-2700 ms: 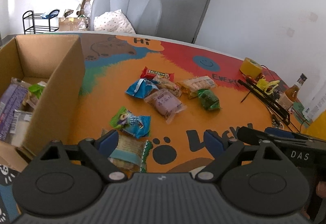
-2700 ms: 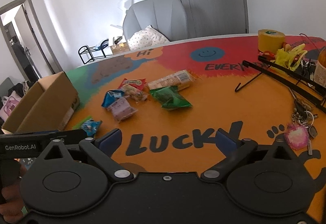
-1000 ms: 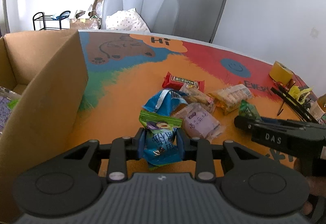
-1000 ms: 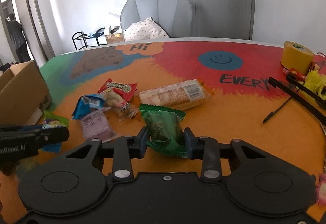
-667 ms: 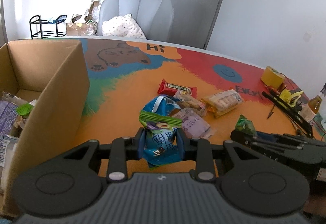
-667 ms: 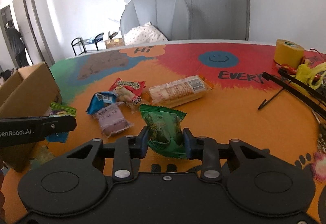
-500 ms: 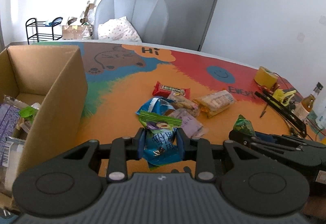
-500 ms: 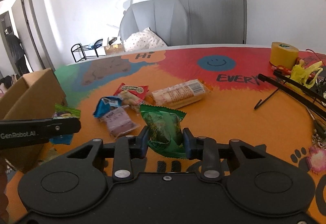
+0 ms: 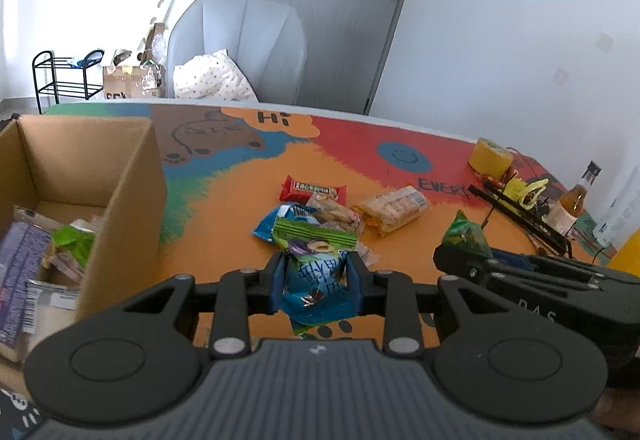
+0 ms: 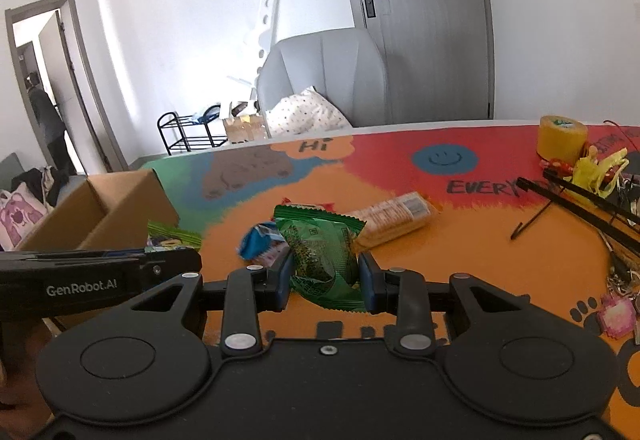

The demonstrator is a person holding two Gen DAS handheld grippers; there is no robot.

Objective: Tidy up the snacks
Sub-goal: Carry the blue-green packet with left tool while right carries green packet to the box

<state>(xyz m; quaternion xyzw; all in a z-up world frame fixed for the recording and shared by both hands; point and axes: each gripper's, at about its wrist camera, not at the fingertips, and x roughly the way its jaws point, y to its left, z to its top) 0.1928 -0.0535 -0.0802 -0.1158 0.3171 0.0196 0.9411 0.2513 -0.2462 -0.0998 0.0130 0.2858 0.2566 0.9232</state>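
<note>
My left gripper (image 9: 316,280) is shut on a blue snack packet with a green top (image 9: 314,272), held above the orange table. My right gripper (image 10: 325,276) is shut on a green snack packet (image 10: 322,252), also lifted off the table. The open cardboard box (image 9: 120,176) stands at the left with several snacks inside it. On the table remain a red bar (image 9: 312,189), a blue packet (image 9: 266,226), a clear biscuit pack (image 9: 390,209) and a small wrapped snack (image 9: 332,212). The right gripper's body (image 9: 540,292) shows at the right in the left wrist view.
A yellow tape roll (image 10: 562,138), black rods (image 10: 592,204), a yellow bag (image 10: 596,168) and keys (image 10: 620,272) crowd the table's right side. A brown bottle (image 9: 574,196) stands far right. A grey chair (image 9: 240,48) sits behind the table. A person (image 10: 44,120) stands in the doorway.
Both grippers have risen with their packets and drifted left toward the box. The snacks on the table look farther away and smaller. The grips are unchanged.
</note>
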